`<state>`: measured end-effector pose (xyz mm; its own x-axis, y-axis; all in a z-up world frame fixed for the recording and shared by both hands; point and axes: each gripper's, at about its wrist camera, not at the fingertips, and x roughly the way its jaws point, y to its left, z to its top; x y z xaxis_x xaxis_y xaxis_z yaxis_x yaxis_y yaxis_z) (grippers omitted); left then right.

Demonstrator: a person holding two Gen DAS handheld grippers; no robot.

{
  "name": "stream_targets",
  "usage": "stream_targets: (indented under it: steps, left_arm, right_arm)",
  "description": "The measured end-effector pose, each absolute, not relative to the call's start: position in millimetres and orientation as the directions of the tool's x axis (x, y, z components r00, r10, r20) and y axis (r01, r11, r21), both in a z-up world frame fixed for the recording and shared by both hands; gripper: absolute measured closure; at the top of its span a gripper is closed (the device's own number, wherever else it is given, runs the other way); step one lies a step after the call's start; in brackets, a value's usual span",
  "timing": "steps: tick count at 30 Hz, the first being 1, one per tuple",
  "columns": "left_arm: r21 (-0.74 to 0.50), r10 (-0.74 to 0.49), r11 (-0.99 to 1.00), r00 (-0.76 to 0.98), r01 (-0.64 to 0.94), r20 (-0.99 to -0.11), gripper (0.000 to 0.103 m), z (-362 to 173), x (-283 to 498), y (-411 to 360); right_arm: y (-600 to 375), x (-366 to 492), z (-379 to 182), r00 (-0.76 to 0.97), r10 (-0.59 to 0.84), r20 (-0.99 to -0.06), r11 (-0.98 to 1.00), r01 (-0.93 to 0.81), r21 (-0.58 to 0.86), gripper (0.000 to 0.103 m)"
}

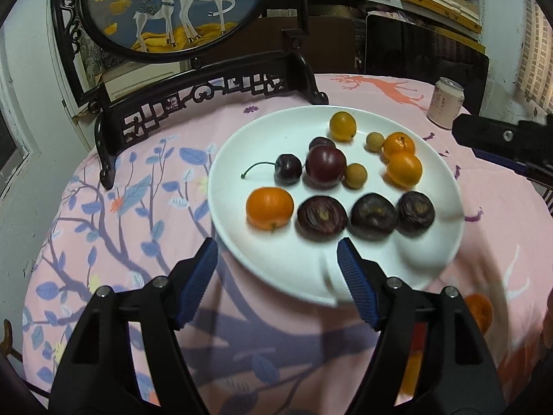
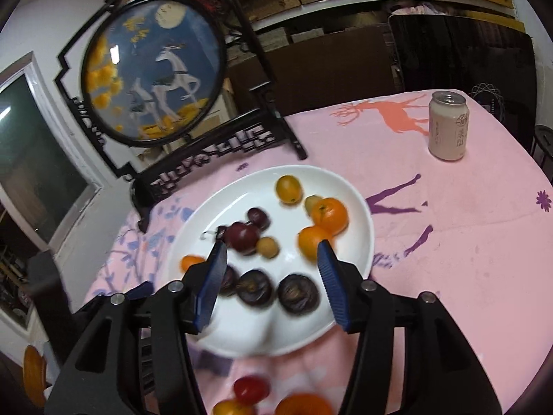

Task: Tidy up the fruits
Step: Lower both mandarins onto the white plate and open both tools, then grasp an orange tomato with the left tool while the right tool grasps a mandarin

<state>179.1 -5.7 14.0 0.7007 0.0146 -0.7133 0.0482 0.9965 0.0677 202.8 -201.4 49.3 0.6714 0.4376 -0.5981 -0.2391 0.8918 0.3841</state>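
Note:
A white plate (image 1: 262,131) holds several fruits: an orange (image 1: 269,208), three dark wrinkled fruits in a row (image 1: 373,216), a dark cherry with a stem (image 1: 287,168), a red plum (image 1: 325,166), small tan longans (image 1: 356,175) and yellow-orange fruits (image 1: 342,126). My left gripper (image 1: 278,259) is open and empty at the plate's near rim. In the right wrist view my right gripper (image 2: 271,263) is open and empty above the plate (image 2: 359,204), over the dark fruits (image 2: 298,293). Loose fruits lie on the cloth below: a red one (image 2: 250,389) and an orange one (image 2: 304,404).
A dark carved wooden stand with a round deer painting (image 1: 193,93) stands behind the plate at left. A pale drink can (image 2: 448,125) stands at the back right on the pink tablecloth (image 2: 466,242). The other gripper's body (image 1: 501,141) shows at right.

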Motion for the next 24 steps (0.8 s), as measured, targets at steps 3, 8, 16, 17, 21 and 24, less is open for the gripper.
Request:
stream_targets:
  steps: [3, 8, 16, 17, 21, 24]
  left_arm:
    - [0.078, 0.005, 0.994, 0.713, 0.07, -0.702, 0.025, 16, 163, -11]
    - [0.123, -0.008, 0.984, 0.724, 0.128, -0.69, 0.015, 14, 129, -25]
    - [0.133, -0.062, 0.968, 0.718, 0.211, -0.693, 0.01, 6, 89, -43]
    - [0.135, -0.075, 0.964, 0.721, 0.229, -0.689, 0.009, 6, 84, -47]
    - [0.174, -0.08, 0.949, 0.735, 0.263, -0.674, 0.007, 3, 78, -61]
    - [0.178, -0.079, 0.945, 0.72, 0.274, -0.69, 0.007, -4, 81, -67]
  right_arm:
    - [-204, 179, 50, 0.684, 0.426, -0.592, 0.899, -0.25, 0.359, 0.043]
    - [-216, 154, 42, 0.709, 0.378, -0.596, 0.921, -0.224, 0.317, 0.042]
    - [-246, 109, 24, 0.708, 0.347, -0.615, 0.931, -0.181, 0.317, 0.041]
    - [-251, 104, 22, 0.711, 0.346, -0.613, 0.93, -0.175, 0.323, 0.041]
    - [-266, 93, 18, 0.716, 0.338, -0.611, 0.928, -0.145, 0.344, 0.041]
    - [-269, 94, 20, 0.722, 0.337, -0.605, 0.926, -0.136, 0.353, 0.041]
